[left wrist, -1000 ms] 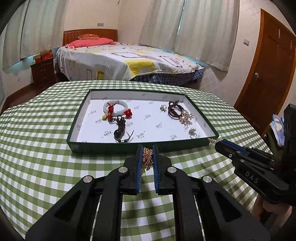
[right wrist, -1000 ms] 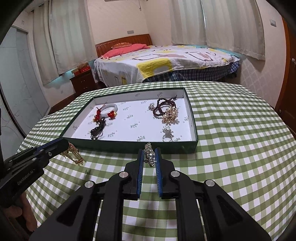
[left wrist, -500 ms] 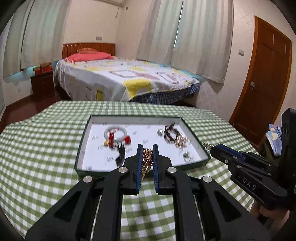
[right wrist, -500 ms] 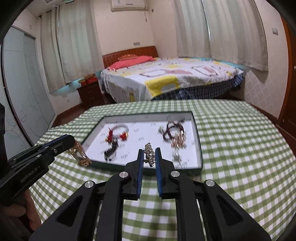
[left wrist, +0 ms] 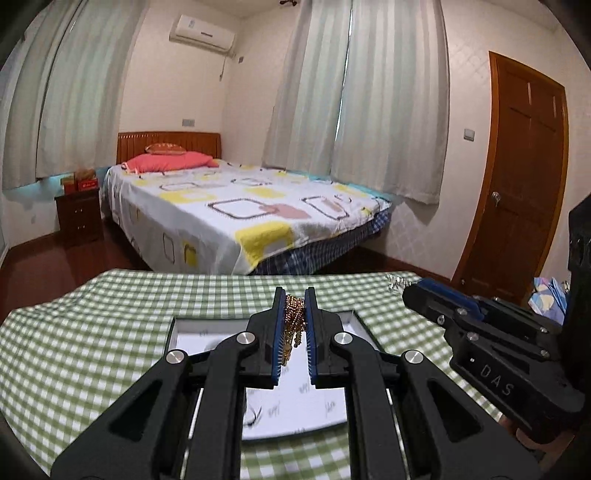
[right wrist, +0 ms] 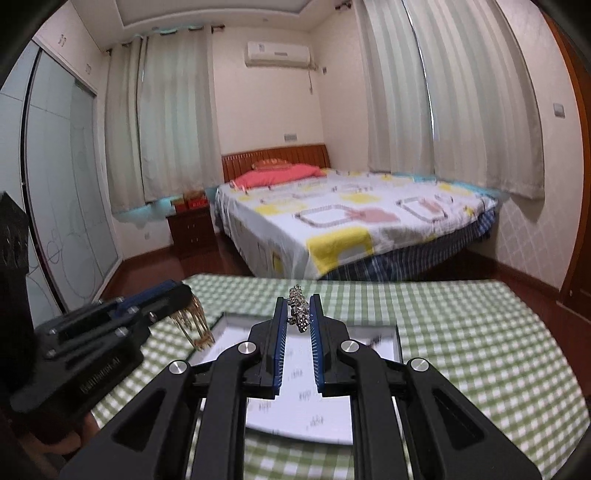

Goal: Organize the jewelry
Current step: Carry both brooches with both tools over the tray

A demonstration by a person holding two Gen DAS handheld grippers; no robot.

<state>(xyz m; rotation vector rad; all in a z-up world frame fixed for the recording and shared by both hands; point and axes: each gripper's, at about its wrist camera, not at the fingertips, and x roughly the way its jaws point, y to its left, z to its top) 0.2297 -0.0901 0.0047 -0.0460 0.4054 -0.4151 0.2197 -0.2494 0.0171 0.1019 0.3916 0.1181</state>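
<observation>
Grippers both loaded and lifted. Your left gripper (left wrist: 294, 295) is clamped on a gold chain piece (left wrist: 293, 321), which hangs in a bunch between the blue pads. Your right gripper (right wrist: 298, 300) is pinched on a silver crystal piece (right wrist: 297, 309) that pokes out past the fingertips.

Change from 1 second ago: both tools sat low in front of the tray, near the checked tablecloth (left wrist: 74, 350), looking down into it. Now both have risen and tipped up, so the bed (left wrist: 240, 206) and curtains fill most of each view, and the tray (left wrist: 192, 325) has slid under the fingers. Only parts of its white floor show. Read: you have carried both pieces up over the tray, and the drop is likely next. Neither piece is in the tray yet.

Counts:
- 2 grippers, 2 held pieces, 1 each.
- 1 tray.
- Pieces lying in the tray: cannot count now, fingers cover most of the floor. 1 dark strand (left wrist: 255, 419) shows at the near edge in the left view, and 1 dark blurred bit (right wrist: 376, 341) at the right wall in the right view.
- 1 bed, 1 door (left wrist: 517, 184), 1 air conditioner (left wrist: 202, 34).

Both views are motion-blurred near the tray.
</observation>
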